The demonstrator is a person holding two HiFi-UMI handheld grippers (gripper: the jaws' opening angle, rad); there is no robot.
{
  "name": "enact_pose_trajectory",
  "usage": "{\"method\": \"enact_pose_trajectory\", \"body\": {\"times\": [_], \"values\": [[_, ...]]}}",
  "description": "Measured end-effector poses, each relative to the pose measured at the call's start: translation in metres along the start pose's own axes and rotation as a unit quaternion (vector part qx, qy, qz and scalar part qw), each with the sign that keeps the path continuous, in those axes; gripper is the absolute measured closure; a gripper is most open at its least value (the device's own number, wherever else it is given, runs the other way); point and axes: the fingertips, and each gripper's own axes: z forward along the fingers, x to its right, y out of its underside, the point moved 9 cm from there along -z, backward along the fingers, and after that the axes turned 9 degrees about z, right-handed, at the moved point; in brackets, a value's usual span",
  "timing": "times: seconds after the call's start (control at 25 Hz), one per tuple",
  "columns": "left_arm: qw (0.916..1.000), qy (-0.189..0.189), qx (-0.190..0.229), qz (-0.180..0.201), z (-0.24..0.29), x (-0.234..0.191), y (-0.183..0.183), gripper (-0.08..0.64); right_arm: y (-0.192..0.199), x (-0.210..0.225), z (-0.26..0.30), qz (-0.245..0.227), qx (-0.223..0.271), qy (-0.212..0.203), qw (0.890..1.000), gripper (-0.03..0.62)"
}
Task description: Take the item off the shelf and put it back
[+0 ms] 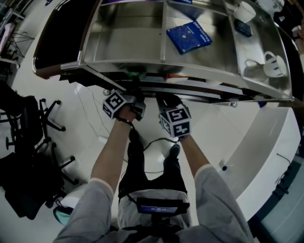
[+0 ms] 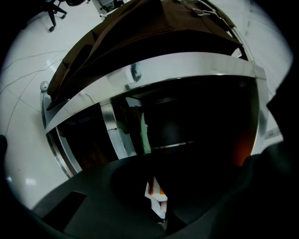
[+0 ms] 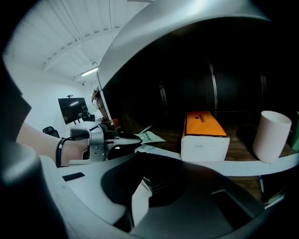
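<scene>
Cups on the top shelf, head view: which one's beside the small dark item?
The far white cup, right above the dark item in the picture; the other cup sits nearer the front rim.

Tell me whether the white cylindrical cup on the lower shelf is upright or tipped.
Upright: the white cylindrical cup stands on its base, right of the orange-topped white box.

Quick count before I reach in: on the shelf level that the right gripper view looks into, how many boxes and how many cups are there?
Orange-and-white box: 1
White cup: 1
Total: 2
</scene>
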Motion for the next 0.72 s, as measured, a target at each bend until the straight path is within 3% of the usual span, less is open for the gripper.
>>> {"method": "enact_pose_trajectory", "body": {"times": [0.36, 0.44, 0.6, 0.72], "values": [[0.9992, -0.036, 0.000, -0.019, 0.011, -0.006, -0.004, 0.548, 0.003, 0.006, 0.004, 0.001, -0.002, -0.011, 1.000, 0.583], [0.9991, -0.037, -0.004, -0.021, 0.011, -0.006, -0.003, 0.447, 0.002, 0.006, 0.002, 0.001, 0.000, -0.012, 1.000, 0.583], [0.9992, -0.032, -0.013, -0.020, 0.009, -0.004, 0.001, 0.390, 0.002, 0.008, -0.002, 0.003, 0.002, -0.011, 1.000, 0.583], [0.9992, -0.034, -0.012, -0.017, 0.005, -0.003, 0.004, 0.390, 0.003, 0.009, -0.006, 0.003, 0.002, -0.008, 1.000, 0.583]]}}
